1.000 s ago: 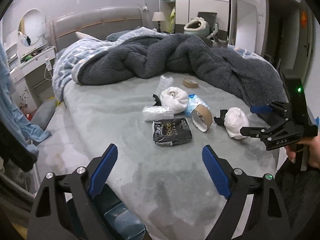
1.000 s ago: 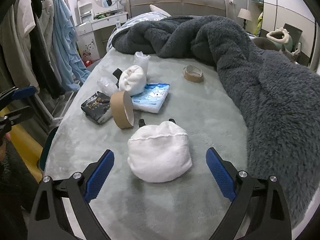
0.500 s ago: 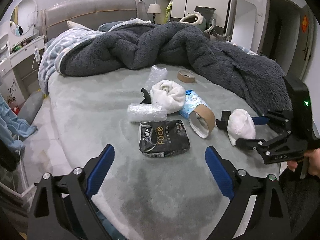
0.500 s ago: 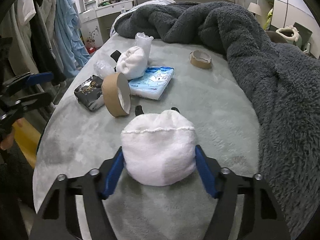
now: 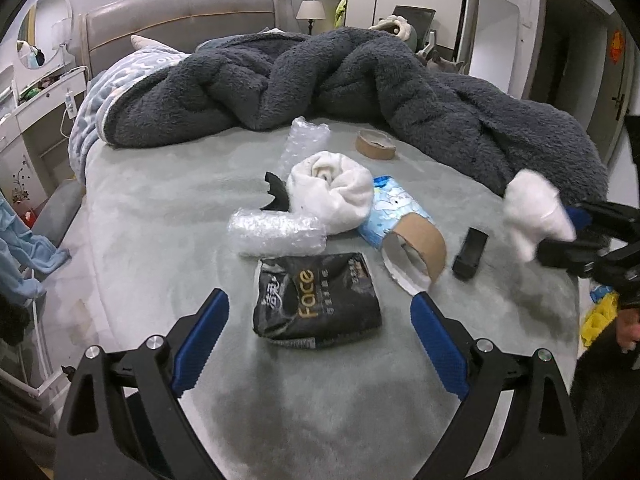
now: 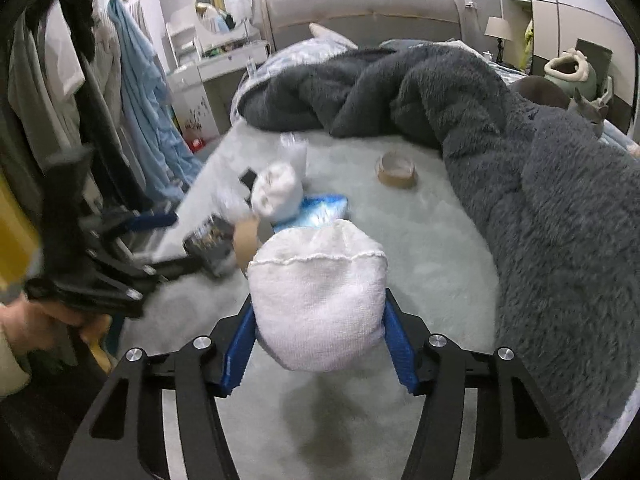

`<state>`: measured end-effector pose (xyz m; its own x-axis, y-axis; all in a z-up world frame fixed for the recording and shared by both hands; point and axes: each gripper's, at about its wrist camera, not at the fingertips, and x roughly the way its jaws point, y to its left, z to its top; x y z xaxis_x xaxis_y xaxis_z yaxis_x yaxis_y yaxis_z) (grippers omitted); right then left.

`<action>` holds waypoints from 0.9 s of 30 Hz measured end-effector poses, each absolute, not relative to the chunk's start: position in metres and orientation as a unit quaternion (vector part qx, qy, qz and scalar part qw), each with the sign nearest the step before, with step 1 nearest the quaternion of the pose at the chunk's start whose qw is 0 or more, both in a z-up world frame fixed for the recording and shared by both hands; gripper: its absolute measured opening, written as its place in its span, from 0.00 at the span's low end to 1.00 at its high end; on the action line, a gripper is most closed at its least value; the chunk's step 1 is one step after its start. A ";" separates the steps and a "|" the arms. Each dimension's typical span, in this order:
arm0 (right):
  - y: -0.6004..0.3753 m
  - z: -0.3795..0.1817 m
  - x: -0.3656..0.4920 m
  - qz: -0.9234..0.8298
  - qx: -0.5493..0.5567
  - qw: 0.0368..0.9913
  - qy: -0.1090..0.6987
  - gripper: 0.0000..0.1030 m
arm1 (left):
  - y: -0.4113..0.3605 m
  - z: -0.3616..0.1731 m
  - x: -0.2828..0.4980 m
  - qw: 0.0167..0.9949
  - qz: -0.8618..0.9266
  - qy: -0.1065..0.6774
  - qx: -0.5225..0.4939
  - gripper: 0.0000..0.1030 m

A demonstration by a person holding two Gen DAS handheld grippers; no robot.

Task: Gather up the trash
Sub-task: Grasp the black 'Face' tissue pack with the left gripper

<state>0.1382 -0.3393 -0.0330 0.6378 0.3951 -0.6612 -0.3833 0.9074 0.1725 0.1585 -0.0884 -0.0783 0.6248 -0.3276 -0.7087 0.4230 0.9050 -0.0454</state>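
**White bundle clamped and off the bed, litter spread ahead**

Nearest in the right wrist view: right gripper (image 6: 318,344), blue pads pressed against both sides of a rolled white cloth bundle (image 6: 318,300). Bundle clear of the grey-green bed cover (image 6: 420,240), a dark shadow on the cover beneath it. Same bundle (image 5: 534,210) in the left wrist view at the right edge, off the cover, pinched in the black fingers.

Left gripper (image 5: 318,336) low over the near part of the bed, blue pads wide apart with nothing between them. Just beyond its tips, a crumpled black packet printed "Face" (image 5: 316,300), flat on the cover. Touching the packet's far edge, a roll of bubble wrap (image 5: 276,234). To the right, an empty cardboard tape core (image 5: 416,254) on its side, leaning against a blue-and-white tissue pack (image 5: 394,208). Right of the core and apart from it, a small black oblong object (image 5: 470,254), kind unclear.

Farther back, a second rolled white cloth (image 5: 334,192) resting partly on the tissue pack, a black scrap (image 5: 276,198) at its left. Behind these, a crushed clear plastic piece (image 5: 306,144) and a brown tape roll (image 5: 375,145) lying flat. Farthest, a heaped dark grey fleece blanket (image 5: 360,84) across the bed, then the padded headboard (image 5: 180,16).
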 end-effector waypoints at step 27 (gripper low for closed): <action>-0.273 0.009 0.161 0.263 0.027 0.902 0.342 0.58 | -0.070 -0.069 0.149 0.893 -0.196 0.405 0.030 0.71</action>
<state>0.1611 -0.2732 0.0086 0.6275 0.4926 -0.6030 -0.4554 0.8603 0.2289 0.1494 -0.0700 -0.0689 0.5955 -0.3258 -0.7343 0.3746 0.9212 -0.1048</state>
